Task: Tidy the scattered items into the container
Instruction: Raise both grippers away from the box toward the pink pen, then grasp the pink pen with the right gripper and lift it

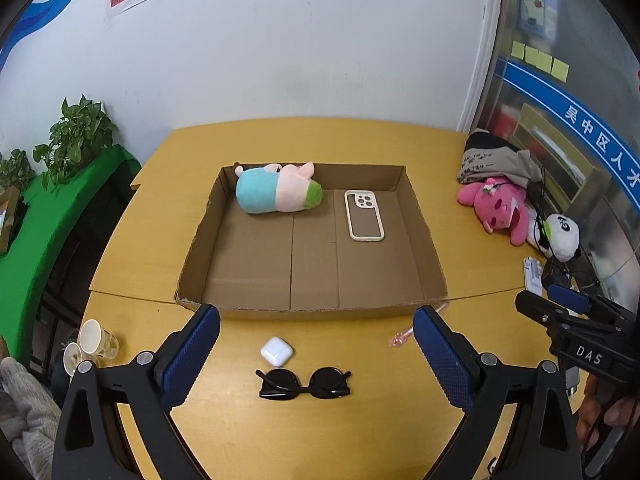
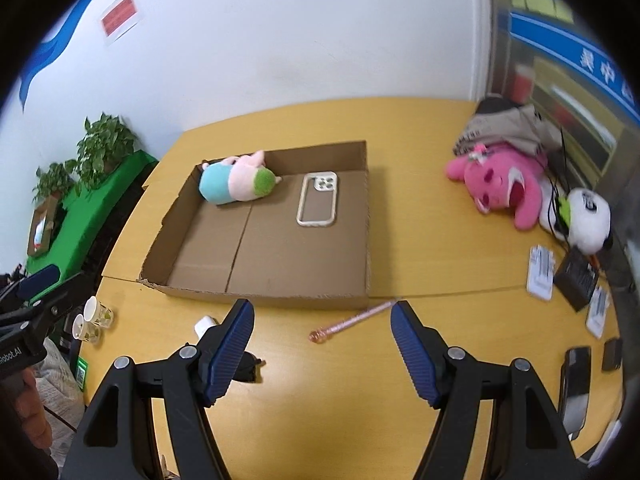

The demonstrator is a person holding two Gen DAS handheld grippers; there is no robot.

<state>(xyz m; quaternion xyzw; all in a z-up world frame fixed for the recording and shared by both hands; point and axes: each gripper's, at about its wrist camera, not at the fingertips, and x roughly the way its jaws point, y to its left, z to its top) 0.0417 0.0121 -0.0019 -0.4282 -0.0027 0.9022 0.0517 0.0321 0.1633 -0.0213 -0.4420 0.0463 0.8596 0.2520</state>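
Yellow wooden table [image 1: 132, 240], white wall [image 1: 320, 40], potted plants [image 1: 76, 136] on green ledge [image 1: 60, 204]

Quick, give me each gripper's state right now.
Left gripper: open, holding nothing.
Right gripper: open, holding nothing.

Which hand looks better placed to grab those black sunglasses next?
Probably the left. Its open gripper frames the black sunglasses between its fingers, beside the white earbud case. The open right gripper faces the pink pen instead.
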